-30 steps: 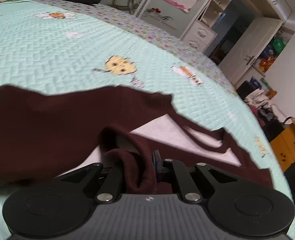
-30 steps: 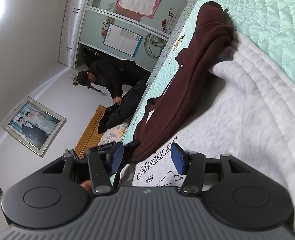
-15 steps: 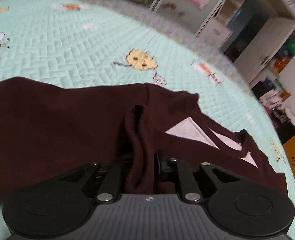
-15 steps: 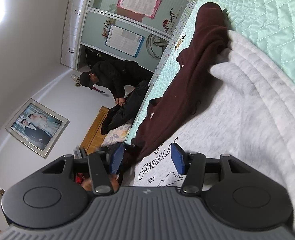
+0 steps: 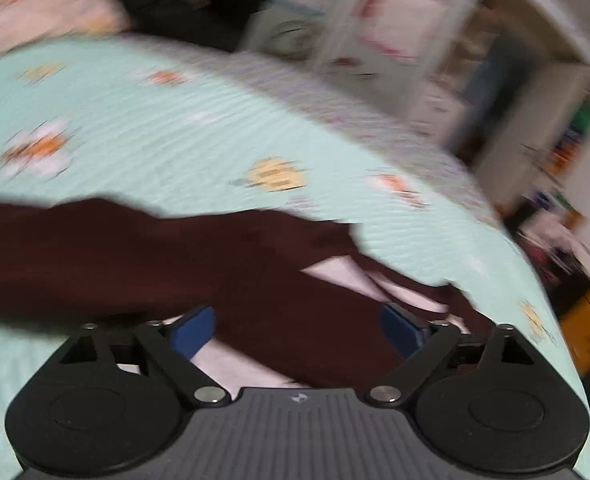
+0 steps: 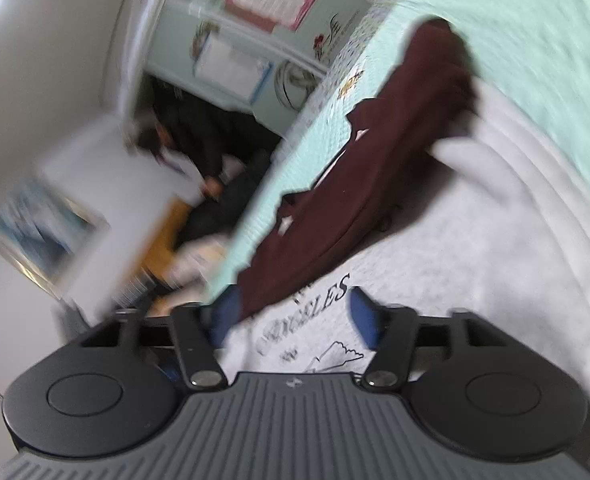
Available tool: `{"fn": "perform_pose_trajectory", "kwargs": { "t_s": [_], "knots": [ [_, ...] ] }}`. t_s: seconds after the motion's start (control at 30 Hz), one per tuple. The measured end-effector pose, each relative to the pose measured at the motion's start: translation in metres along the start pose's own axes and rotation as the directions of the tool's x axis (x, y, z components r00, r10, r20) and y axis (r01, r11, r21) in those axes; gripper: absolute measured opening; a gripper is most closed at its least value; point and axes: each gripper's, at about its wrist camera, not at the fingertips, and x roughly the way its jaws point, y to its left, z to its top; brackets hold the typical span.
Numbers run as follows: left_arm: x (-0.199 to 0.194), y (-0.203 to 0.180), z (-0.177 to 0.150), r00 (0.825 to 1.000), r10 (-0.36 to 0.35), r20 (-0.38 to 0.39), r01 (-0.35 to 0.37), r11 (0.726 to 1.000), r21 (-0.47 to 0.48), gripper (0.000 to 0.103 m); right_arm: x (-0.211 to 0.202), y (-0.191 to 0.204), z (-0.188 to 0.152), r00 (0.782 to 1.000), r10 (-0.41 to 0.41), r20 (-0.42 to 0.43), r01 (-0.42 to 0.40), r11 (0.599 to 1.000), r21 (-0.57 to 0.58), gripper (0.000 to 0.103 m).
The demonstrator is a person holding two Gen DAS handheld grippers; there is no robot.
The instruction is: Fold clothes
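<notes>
While both the left gripper (image 5: 297,330) and right gripper (image 6: 291,316) hang spread and empty over the sweatshirt (image 6: 475,264) near the bed (image 5: 155,128) edge, its maroon sleeve (image 5: 255,264) lying across the grey body wants smoothing flat.

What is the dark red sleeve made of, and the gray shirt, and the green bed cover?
The dark red sleeve looks like soft, matte knit, probably cotton jersey: it drapes in limp folds. The gray shirt seems a fleecy, heathered sweatshirt knit with printed letters. The green bed cover looks like quilted woven fabric, with stitched zigzag ridges, though blur hides detail.
</notes>
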Motion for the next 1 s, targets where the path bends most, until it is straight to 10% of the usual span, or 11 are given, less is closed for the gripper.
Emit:
{"fn": "perform_pose_trajectory", "kwargs": {
  "t_s": [0.13,0.3,0.67,0.83,1.0],
  "knots": [
    [0.025,-0.015,-0.007,0.999,-0.028,-0.046,0.032,0.995,0.092,0.098,-0.012,0.039,0.013,0.979,-0.192,0.069,0.204,0.939,-0.278,0.075],
    [0.041,-0.009,-0.017,0.996,-0.038,-0.085,0.042,0.998,0.043,0.098,-0.01,0.055,0.016,0.812,-0.522,0.262,0.564,0.583,-0.585,0.093],
    [0.051,-0.005,-0.024,0.993,-0.102,-0.064,0.105,0.993,0.05,0.1,0.058,0.046,-0.009,0.753,-0.6,0.271,0.435,0.145,-0.889,0.093],
    [0.061,-0.006,-0.026,0.993,-0.094,-0.065,0.099,0.993,0.069,0.101,0.064,0.037,0.006,0.719,-0.601,0.349,0.498,0.095,-0.862,0.093],
    [0.073,-0.016,-0.023,0.992,-0.059,-0.107,0.072,0.99,0.121,0.102,0.051,0.031,0.026,0.701,-0.603,0.381,0.597,0.204,-0.776,0.098]
  ]
}}
